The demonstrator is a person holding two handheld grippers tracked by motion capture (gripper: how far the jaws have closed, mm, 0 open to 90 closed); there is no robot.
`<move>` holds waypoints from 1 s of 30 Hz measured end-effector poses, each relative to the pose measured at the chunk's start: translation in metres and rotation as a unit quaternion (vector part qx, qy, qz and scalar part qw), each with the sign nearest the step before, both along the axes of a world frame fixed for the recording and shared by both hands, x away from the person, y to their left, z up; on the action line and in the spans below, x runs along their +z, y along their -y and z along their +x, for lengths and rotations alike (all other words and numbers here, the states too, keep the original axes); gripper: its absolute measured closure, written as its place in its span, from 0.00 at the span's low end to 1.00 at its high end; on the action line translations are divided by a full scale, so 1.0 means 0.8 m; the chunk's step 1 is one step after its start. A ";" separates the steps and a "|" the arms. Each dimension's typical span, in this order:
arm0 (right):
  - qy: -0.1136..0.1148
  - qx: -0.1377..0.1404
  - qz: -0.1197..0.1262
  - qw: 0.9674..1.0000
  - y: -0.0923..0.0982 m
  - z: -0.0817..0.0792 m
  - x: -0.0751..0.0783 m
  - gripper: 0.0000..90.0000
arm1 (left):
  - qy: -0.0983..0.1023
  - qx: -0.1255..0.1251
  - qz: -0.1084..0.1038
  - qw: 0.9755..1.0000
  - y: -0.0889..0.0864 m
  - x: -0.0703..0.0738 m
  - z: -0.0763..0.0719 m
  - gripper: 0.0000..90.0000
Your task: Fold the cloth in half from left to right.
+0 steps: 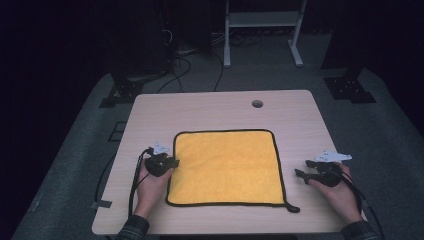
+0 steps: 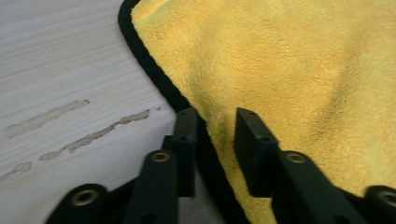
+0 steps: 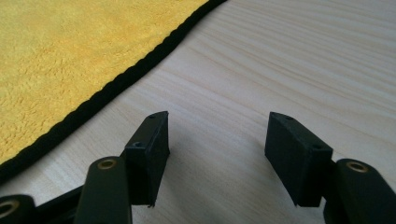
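The yellow cloth [image 1: 227,167] lies flat mid-table, its black-piped left edge caught between the narrowed jaws of the left gripper [image 1: 169,162], while the right gripper [image 1: 301,174], jaws spread and empty, sits apart at the cloth's three o'clock.

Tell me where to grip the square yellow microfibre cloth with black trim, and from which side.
Take the square yellow microfibre cloth with black trim by its black-piped left edge, coming in low from the table's left. It lies flat, so only the border gives the jaws something to pinch. The left hand-held gripper already straddles that edge there, though a firm pinch isn't clear.
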State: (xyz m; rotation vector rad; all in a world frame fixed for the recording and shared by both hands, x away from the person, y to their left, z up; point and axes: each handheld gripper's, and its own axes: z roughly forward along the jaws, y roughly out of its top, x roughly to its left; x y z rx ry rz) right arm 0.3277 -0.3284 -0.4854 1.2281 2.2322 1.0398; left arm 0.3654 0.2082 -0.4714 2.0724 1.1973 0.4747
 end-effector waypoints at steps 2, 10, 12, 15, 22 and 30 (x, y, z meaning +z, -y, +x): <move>0.000 0.000 0.000 1.000 0.000 0.000 0.000 0.43 | -0.017 0.000 -0.005 1.000 0.003 0.003 0.004 0.91; -0.001 -0.001 0.001 1.000 0.001 -0.001 0.000 0.43 | -0.033 0.001 -0.023 0.999 -0.007 0.004 0.008 0.95; -0.001 0.000 0.002 1.000 0.001 -0.001 0.000 0.43 | -0.036 0.003 -0.033 0.999 -0.012 0.004 0.008 0.95; -0.001 0.001 0.002 1.000 0.002 -0.002 0.000 0.44 | -0.032 0.008 -0.043 0.999 -0.025 0.009 0.008 0.95; -0.001 0.002 0.001 1.000 0.002 -0.003 0.000 0.44 | -0.023 0.035 -0.051 0.998 -0.051 0.017 0.007 0.95; -0.001 0.002 0.001 1.000 0.002 -0.002 0.000 0.44 | -0.014 0.022 -0.089 0.996 -0.050 0.029 0.006 0.95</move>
